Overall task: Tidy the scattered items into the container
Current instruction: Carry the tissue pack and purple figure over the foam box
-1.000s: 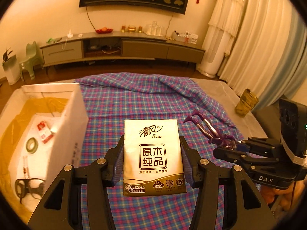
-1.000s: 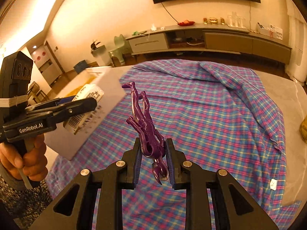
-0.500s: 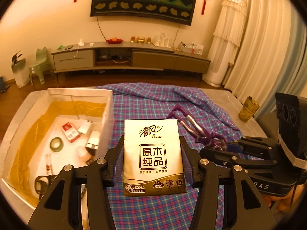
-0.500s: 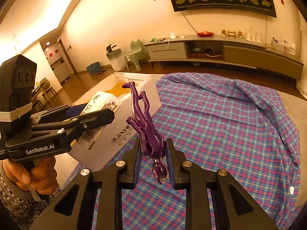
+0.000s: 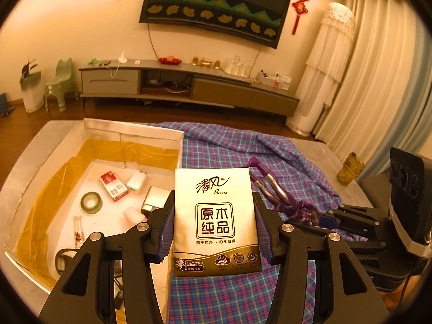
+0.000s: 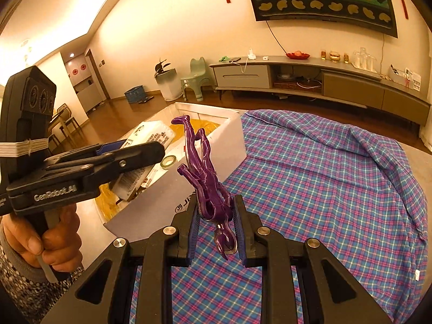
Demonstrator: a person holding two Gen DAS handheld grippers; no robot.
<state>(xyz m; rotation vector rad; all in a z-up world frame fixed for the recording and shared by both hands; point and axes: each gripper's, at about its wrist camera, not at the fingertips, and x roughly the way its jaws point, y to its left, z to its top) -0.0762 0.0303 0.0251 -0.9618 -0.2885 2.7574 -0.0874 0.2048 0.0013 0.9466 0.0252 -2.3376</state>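
Note:
My left gripper (image 5: 213, 210) is shut on a beige tissue pack (image 5: 216, 221) and holds it upright above the right wall of the white box (image 5: 135, 135). My right gripper (image 6: 216, 210) is shut on a purple toy figure (image 6: 205, 178) that sticks up and forward, legs toward the box (image 6: 205, 181). In the left wrist view the figure (image 5: 272, 191) and the right gripper (image 5: 318, 220) show just right of the pack. In the right wrist view the left gripper (image 6: 151, 152) holds the pack (image 6: 145, 145) over the box opening.
The box is lined with yellow film and holds a tape roll (image 5: 91, 202), a red-and-white pack (image 5: 113, 186), a white charger (image 5: 136, 183), glasses (image 5: 63, 259) and other small things. A plaid cloth (image 6: 310, 189) covers the table. A yellow jar (image 5: 350, 168) stands at the far right edge.
Both grippers have carried their loads to the left toward the box. The box interior has come into fuller view, and the tissue pack now hangs over its right wall.

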